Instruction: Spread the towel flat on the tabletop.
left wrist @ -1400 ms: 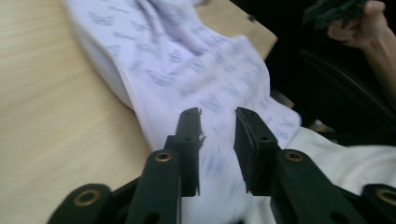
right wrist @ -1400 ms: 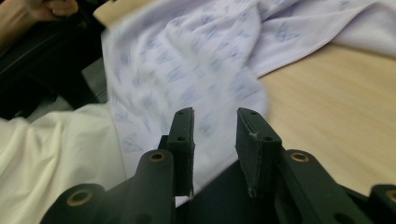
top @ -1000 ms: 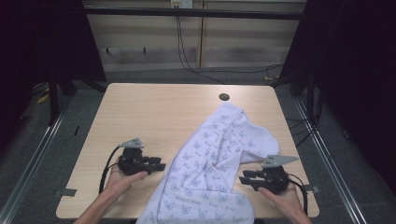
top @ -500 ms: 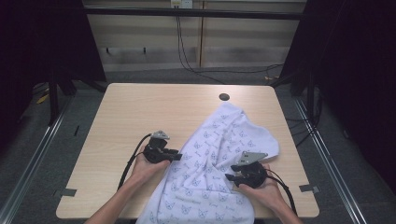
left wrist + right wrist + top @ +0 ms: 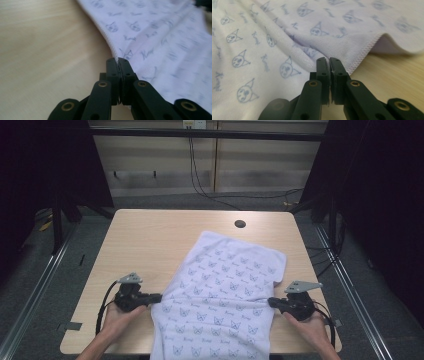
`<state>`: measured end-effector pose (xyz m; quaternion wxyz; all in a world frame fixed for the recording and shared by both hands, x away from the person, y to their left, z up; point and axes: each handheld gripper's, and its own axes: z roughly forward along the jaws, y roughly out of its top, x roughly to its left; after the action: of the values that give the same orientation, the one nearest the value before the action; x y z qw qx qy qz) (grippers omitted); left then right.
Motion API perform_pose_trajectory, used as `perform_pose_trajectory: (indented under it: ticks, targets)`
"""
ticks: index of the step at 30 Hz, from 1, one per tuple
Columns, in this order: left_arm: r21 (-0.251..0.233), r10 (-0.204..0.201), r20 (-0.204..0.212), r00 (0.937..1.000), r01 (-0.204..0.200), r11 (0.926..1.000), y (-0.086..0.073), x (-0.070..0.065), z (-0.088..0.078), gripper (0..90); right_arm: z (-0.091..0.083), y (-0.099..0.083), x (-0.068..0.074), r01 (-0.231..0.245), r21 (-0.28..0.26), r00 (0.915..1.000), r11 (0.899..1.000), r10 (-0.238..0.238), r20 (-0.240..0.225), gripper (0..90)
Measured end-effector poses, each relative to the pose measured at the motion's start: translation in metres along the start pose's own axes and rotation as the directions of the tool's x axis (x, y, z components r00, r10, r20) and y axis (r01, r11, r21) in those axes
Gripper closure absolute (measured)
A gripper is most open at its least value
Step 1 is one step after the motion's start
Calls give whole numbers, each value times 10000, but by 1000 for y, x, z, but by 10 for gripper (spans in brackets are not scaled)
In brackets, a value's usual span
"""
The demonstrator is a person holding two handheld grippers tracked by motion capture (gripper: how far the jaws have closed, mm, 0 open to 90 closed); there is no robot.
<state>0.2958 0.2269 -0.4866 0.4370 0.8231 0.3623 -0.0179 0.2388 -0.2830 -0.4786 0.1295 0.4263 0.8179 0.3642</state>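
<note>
Where the light wooden surface (image 5: 150, 240) meets the room, dark curtains hang at both sides, a pale panelled wall (image 5: 200, 165) runs along the back with black cables (image 5: 200, 180) dropping down it, and grey floor (image 5: 30, 285) with metal rails shows around the edges. Near the far edge, at about one o'clock from the middle, the surface has a round dark grommet hole (image 5: 240, 224).

A white towel (image 5: 220, 295) lies spread from the centre toward six o'clock, its near end hanging over the front edge. It is printed all over with small grey-blue cat-like faces and a short cursive word beneath each; the word is too blurred to read.

At eight o'clock the left tongs (image 5: 156, 297) have just been closing and now pinch the towel's stitched left hem; in the left gripper view (image 5: 117, 61) the jaws sit pressed together on the edge. At four o'clock the right tongs (image 5: 272, 301) have likewise just closed, clamped on the right hem, as the right gripper view (image 5: 329, 61) shows, fabric bunching at their tips.
</note>
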Motion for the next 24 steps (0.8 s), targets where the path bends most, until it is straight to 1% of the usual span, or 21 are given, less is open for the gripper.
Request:
perform_pose_trajectory:
  ticks: [1,2,3,4,5,6,7,8,10,12,13,14,15,16,17,18,19,20,21,23,24]
  targets:
    - [-36,57,167,9998,-56,10000,-6,-8,-6,883,-4,-1,-6,-106,-153,9999,9998,105,-34,869]
    - [-52,-74,382,9992,76,10000,-9,-12,-8,883,-4,-1,-6,-106,-153,9999,9998,105,-34,869]
    - [194,-76,628,9980,63,9998,-15,-18,-10,881,1,1,-9,-194,61,9998,9998,195,-82,867]
    - [194,-76,628,9980,63,9998,-15,-18,-10,879,1,1,-9,-194,61,9998,9998,195,-82,867]
    - [494,-22,394,9992,3,9988,-19,-21,-11,875,10,4,-6,23,397,9999,9992,-18,-121,864]
    - [494,-22,394,9992,3,9988,-19,-21,-11,875,10,4,-6,23,397,9999,9992,-18,-121,864]
    - [607,-292,488,9984,262,9978,-22,-17,-12,869,19,7,-1,200,548,9985,9983,-172,-511,857]
    - [691,-484,283,9984,464,9965,-26,-13,-17,862,20,7,2,278,586,9985,9979,-250,-481,847]
    - [822,-504,171,9986,488,9954,-29,-9,-20,862,20,8,5,310,631,9985,9975,-281,-465,829]
    - [912,-720,297,9970,690,9934,-34,-4,-25,826,21,8,9,307,528,9970,9981,-269,-725,827]
    - [732,-317,790,9964,259,9970,-36,-8,-31,805,21,9,11,395,615,9962,9973,-346,-799,816]
    - [732,-317,790,9964,259,9970,-36,-8,-31,785,21,10,12,401,844,9961,9956,-332,-821,783]
    - [671,-142,860,9962,84,9977,-35,-11,-33,785,21,10,12,401,844,9961,9956,-332,-821,783]
    - [517,-62,837,9965,19,9987,-32,-13,-34,716,15,16,9,340,756,9935,9966,-255,-1112,751]
    - [357,-13,884,9961,-19,9994,-27,-14,-33,716,15,16,9,340,756,9935,9966,-255,-1112,751]
    - [-26,208,602,9980,-207,9998,-21,-13,-30,679,11,19,7,89,349,9946,9994,-52,-1041,748]
    - [-157,126,534,9985,-118,9998,-16,-11,-27,668,8,24,4,-30,-74,9938,10000,22,-1111,745]
    - [-264,145,612,9980,-129,9996,-7,-7,-20,665,8,26,4,-156,-294,9936,9994,122,-1120,736]
    - [-332,272,560,9981,-254,9991,0,-6,-15,666,11,29,3,-260,-432,9911,9987,201,-1317,717]
    - [-176,486,224,9986,-482,9987,16,-2,0,673,22,33,4,-41,-194,9935,9998,19,-1134,688]
    - [-143,763,-90,9970,-764,9970,23,1,8,694,28,34,4,-58,-104,9931,9999,45,-1169,672]
